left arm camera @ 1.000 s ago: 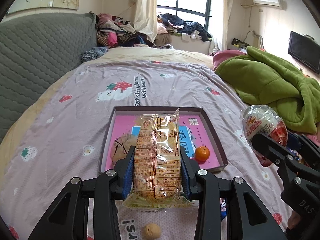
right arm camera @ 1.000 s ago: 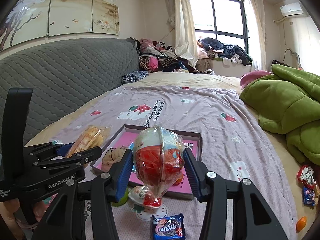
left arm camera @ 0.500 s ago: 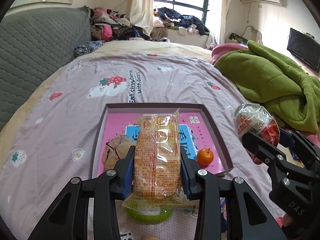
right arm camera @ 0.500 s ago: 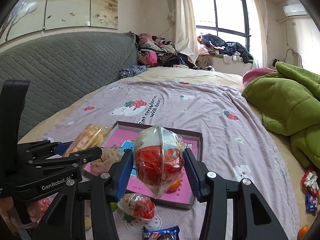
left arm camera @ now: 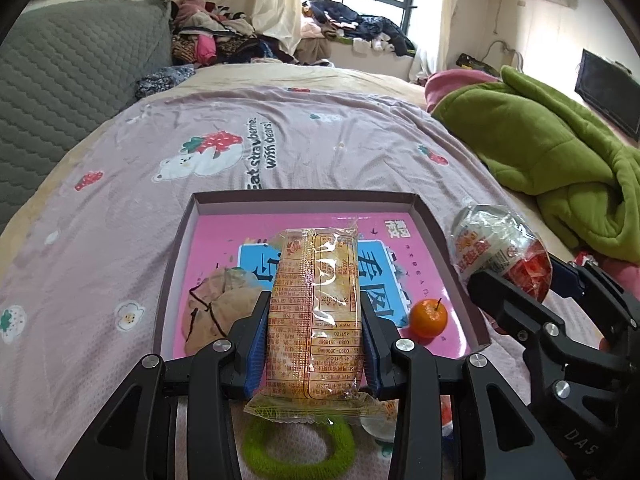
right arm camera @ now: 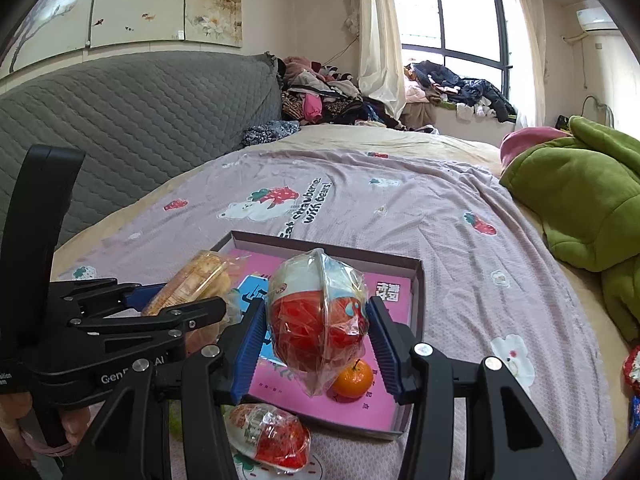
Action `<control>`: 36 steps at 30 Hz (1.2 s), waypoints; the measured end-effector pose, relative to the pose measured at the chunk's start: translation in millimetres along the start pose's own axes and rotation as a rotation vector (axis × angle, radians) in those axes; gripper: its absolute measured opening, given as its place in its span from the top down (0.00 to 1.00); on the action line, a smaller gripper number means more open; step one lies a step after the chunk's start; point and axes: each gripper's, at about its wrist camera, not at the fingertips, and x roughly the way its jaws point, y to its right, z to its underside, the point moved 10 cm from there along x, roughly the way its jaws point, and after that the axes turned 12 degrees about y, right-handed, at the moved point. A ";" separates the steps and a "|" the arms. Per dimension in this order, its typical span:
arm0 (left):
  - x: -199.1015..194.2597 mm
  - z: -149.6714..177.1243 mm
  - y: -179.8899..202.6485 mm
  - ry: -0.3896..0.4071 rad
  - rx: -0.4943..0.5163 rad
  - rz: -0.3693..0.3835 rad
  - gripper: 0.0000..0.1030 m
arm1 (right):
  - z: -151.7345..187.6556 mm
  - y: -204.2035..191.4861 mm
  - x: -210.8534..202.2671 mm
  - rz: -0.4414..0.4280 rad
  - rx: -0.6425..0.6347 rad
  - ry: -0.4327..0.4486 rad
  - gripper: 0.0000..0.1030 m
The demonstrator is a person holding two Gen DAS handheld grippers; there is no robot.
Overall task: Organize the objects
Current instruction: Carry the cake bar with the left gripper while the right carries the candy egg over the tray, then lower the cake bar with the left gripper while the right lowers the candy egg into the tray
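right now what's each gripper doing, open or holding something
left gripper: shut on the biscuit packet.
right gripper: shut on the wrapped red toy egg.

Left claw point(left arm camera: 314, 346): matt black plastic arms, ribbed blue pads, bright metal screws.
Biscuit pack point(left arm camera: 316, 312) between its pads: glossy clear film, printed.
Tray point(left arm camera: 304, 200) ahead: cardboard, matt brown rim, smooth pink printed floor.
Mandarin point(left arm camera: 429, 319) right of that claw: dimpled, slightly shiny peel.
Bedsheet point(left arm camera: 120, 240): matt woven cloth, fine-textured.
Right claw point(right arm camera: 318, 344): same black plastic.
Egg-shaped snack point(right arm camera: 316, 316) in it: crinkled, shiny wrap.
Blanket point(right arm camera: 580, 200) at right: fuzzy green fleece.
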 end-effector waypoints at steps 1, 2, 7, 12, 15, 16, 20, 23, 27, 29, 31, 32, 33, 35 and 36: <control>2.1 0.7 0.7 -0.003 0.004 0.001 0.61 | 2.0 0.4 3.0 -0.001 -0.001 -0.003 0.51; 4.3 1.3 1.4 -0.006 0.008 0.003 0.61 | 4.3 0.6 7.1 -0.001 -0.002 -0.008 0.51; 17.7 3.7 1.0 -0.027 0.025 -0.005 0.61 | 17.6 -1.3 25.5 -0.004 -0.024 -0.037 0.51; 33.1 10.5 -3.7 -0.061 0.040 -0.021 0.61 | 31.5 1.0 39.3 -0.007 -0.016 -0.070 0.51; 43.7 15.2 -7.5 -0.080 0.058 -0.042 0.61 | 41.3 1.8 47.1 0.000 -0.025 -0.098 0.51; 46.5 16.7 -8.4 -0.086 0.057 -0.043 0.61 | 44.8 2.7 49.6 0.005 -0.026 -0.109 0.51; 56.4 22.5 -12.6 -0.106 0.059 -0.050 0.61 | 57.3 2.9 58.7 0.007 -0.028 -0.147 0.51; 62.4 27.8 -14.1 -0.120 0.059 -0.049 0.61 | 65.5 3.9 63.9 0.015 -0.036 -0.176 0.51; 70.4 33.8 -16.0 -0.143 0.049 -0.045 0.61 | 66.5 1.9 65.6 0.018 -0.050 -0.173 0.51; 74.5 37.3 -17.7 -0.155 0.049 -0.049 0.61 | 67.6 -0.2 66.2 0.018 -0.063 -0.174 0.51; 80.2 41.8 -20.6 -0.174 0.040 -0.051 0.61 | 68.9 -1.3 67.0 0.026 -0.076 -0.173 0.51; 82.3 43.6 -21.4 -0.179 0.034 -0.052 0.61 | 69.4 -2.8 67.3 0.029 -0.091 -0.173 0.51; 85.1 45.4 -22.5 -0.188 0.026 -0.051 0.61 | 69.7 -4.1 67.6 0.033 -0.104 -0.171 0.51; 88.0 47.7 -24.7 -0.194 0.018 -0.055 0.61 | 69.8 -4.9 68.6 0.036 -0.114 -0.170 0.51; 89.1 48.6 -25.6 -0.195 0.018 -0.057 0.61 | 69.2 -5.0 69.0 0.038 -0.118 -0.167 0.51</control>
